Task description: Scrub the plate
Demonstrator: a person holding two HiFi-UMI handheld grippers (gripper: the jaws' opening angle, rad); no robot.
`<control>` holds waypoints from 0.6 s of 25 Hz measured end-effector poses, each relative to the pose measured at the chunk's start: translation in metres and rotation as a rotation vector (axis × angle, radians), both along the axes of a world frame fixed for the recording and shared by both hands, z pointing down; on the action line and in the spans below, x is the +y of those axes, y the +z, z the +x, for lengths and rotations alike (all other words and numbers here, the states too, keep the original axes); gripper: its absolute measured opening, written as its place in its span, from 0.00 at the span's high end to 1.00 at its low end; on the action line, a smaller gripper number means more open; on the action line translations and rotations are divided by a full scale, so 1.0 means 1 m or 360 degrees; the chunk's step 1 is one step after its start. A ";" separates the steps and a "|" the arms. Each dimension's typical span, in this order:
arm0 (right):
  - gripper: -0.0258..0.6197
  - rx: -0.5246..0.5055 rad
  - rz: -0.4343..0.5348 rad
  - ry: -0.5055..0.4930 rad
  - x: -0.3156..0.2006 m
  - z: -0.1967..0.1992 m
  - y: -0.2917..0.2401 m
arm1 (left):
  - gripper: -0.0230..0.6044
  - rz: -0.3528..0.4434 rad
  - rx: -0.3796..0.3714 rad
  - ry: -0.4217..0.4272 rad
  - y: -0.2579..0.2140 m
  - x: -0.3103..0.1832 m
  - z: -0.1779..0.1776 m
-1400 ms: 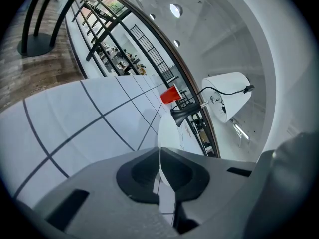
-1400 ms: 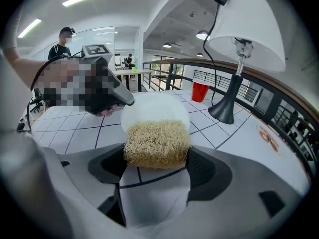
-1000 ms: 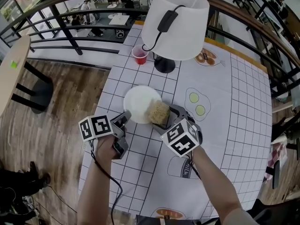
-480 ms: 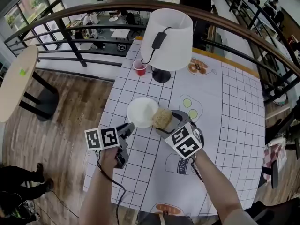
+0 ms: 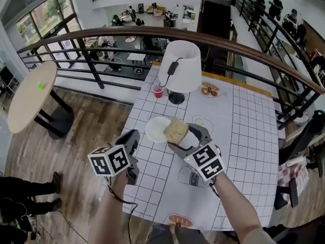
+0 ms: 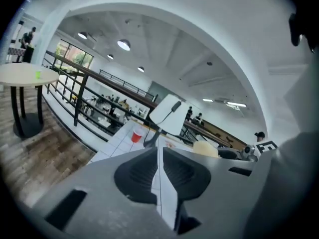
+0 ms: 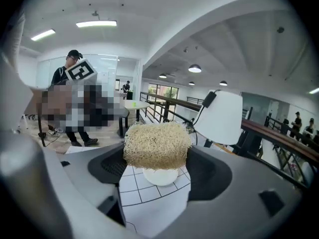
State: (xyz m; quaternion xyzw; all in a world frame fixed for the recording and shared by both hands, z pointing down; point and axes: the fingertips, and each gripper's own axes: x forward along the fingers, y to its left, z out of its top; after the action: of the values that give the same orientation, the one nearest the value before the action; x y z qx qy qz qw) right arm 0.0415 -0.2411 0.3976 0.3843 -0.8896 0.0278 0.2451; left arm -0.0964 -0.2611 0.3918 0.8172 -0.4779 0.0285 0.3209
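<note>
From the head view, your left gripper (image 5: 132, 136) hangs above the near left part of the white tablecloth with a black grid (image 5: 244, 136), its marker cube turned toward the camera. Your right gripper (image 5: 177, 136) is clamped on a tan fibrous scrubbing pad (image 5: 176, 130), held in the air over the right edge of the round white plate (image 5: 155, 129). The plate lies flat on the cloth, just in front of the black base of a white table lamp (image 5: 180, 72). A red plastic cup (image 5: 158, 91) stands to the left of that base.

In the left gripper view, your left gripper (image 6: 159, 149) has just been closing its jaws. They now stand nearly together with a thin slit between them, and nothing is caught in it; only the cloth shows through. Beyond the tips you can see the red cup (image 6: 136, 136), the lamp (image 6: 169, 114) and, to the right, the pad (image 6: 205, 148).

In the right gripper view, your right gripper (image 7: 157, 156) presses both jaws against the sides of the scrubbing pad (image 7: 157, 143), which bulges above them. The plate (image 7: 160, 176) shows below the pad, on the cloth and clear of it. The lamp (image 7: 222, 117) stands behind, to the right.
</note>
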 end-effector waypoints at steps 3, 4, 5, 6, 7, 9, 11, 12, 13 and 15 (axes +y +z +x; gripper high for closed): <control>0.39 -0.0039 0.0108 -0.0009 0.014 0.002 -0.044 | 0.90 0.0130 0.0031 -0.0089 -0.039 0.009 -0.007; 0.39 -0.0059 0.0147 -0.0004 0.020 0.003 -0.059 | 0.90 0.0184 0.0006 -0.0106 -0.054 0.015 -0.010; 0.39 -0.0086 0.0181 0.0004 0.025 0.004 -0.074 | 0.90 0.0248 -0.0028 -0.0133 -0.070 0.021 -0.013; 0.39 -0.0121 0.0206 0.0016 0.030 0.006 -0.088 | 0.91 0.0318 -0.0058 -0.0170 -0.086 0.026 -0.018; 0.39 -0.0163 0.0217 0.0032 0.035 0.007 -0.100 | 0.92 0.0388 -0.0077 -0.0211 -0.103 0.032 -0.022; 0.39 -0.0251 0.0223 0.0066 0.044 0.011 -0.123 | 0.92 0.0517 -0.0104 -0.0264 -0.136 0.044 -0.029; 0.39 -0.0306 0.0265 0.0099 0.050 0.015 -0.147 | 0.92 0.0621 -0.0151 -0.0245 -0.166 0.055 -0.029; 0.39 -0.0317 0.0300 0.0114 0.054 0.017 -0.159 | 0.93 0.0658 -0.0173 -0.0212 -0.179 0.061 -0.026; 0.39 -0.0322 0.0336 0.0127 0.059 0.018 -0.171 | 0.93 0.0689 -0.0185 -0.0173 -0.190 0.068 -0.023; 0.39 -0.0329 0.0399 0.0152 0.069 0.022 -0.193 | 0.93 0.0753 -0.0194 -0.0115 -0.210 0.081 -0.019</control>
State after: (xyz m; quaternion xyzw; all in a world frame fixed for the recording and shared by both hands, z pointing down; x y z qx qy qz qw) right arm 0.0631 -0.1720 0.2044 0.4487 -0.8874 -0.0323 0.1008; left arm -0.1154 -0.1804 0.1815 0.8487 -0.5187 -0.0465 0.0921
